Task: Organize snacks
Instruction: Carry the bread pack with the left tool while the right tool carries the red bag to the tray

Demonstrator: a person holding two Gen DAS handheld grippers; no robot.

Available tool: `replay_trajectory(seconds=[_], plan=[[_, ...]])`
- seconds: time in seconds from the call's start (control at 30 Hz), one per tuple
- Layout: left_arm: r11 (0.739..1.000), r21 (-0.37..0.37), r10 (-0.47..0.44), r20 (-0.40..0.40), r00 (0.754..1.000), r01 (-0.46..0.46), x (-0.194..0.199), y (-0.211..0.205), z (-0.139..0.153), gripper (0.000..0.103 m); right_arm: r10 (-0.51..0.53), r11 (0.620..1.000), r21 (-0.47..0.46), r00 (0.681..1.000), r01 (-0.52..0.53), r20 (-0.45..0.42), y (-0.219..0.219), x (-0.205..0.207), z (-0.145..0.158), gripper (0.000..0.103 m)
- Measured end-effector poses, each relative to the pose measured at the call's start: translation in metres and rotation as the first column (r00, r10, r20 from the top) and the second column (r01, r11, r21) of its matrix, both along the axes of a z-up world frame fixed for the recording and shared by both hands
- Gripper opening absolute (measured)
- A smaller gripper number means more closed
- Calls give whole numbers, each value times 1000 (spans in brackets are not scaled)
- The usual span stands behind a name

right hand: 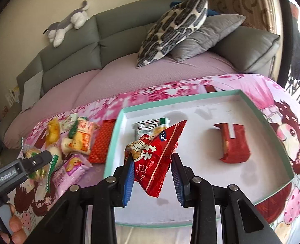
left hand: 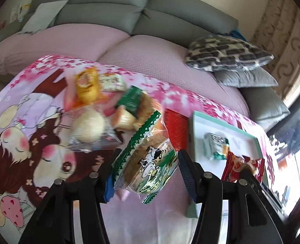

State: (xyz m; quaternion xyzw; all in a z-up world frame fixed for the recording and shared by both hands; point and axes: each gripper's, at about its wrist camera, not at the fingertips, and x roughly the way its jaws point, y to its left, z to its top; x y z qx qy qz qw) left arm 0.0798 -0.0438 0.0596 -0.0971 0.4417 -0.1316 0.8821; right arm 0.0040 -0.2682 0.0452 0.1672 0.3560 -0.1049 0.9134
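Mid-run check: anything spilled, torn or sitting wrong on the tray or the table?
Nothing spilled or torn. The loose snack pile beside the tray is jumbled, and the red packet hangs crumpled between the right gripper's fingers.

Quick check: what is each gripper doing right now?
Left gripper: jaws apart, green-edged snack packet between them; grip cannot be told.
Right gripper: jaws apart, red snack packet between them, over the tray.

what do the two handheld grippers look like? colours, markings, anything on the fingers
Both the left gripper and right gripper have matte black linkage arms with round silver pivot pins. The fingertips carry ribbed blue pads. In the right wrist view, the left gripper's black body shows white "GenRobot.AI" lettering, and bare fingers of the person's hand grip its handle. No cables visible.
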Motion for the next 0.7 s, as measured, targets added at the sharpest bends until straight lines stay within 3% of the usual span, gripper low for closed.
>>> replay_trajectory(seconds=[0.2, 0.4, 0.7], plan=[[989, 34, -147, 5, 989, 147, -14, -50, -5, 57, -171, 985, -10, 985, 171, -10, -47, -18, 3, 36], [958, 86, -276, 4, 961, 275, -28, -97, -14, 57, -298, 955, 9, 954, 298, -16, -86, -39, 5, 37], [926, 133, -356, -7, 935, 353, -32, -131, -29, 57, -314, 947, 62, 949, 316, -35, -102, -50, 1, 37]])
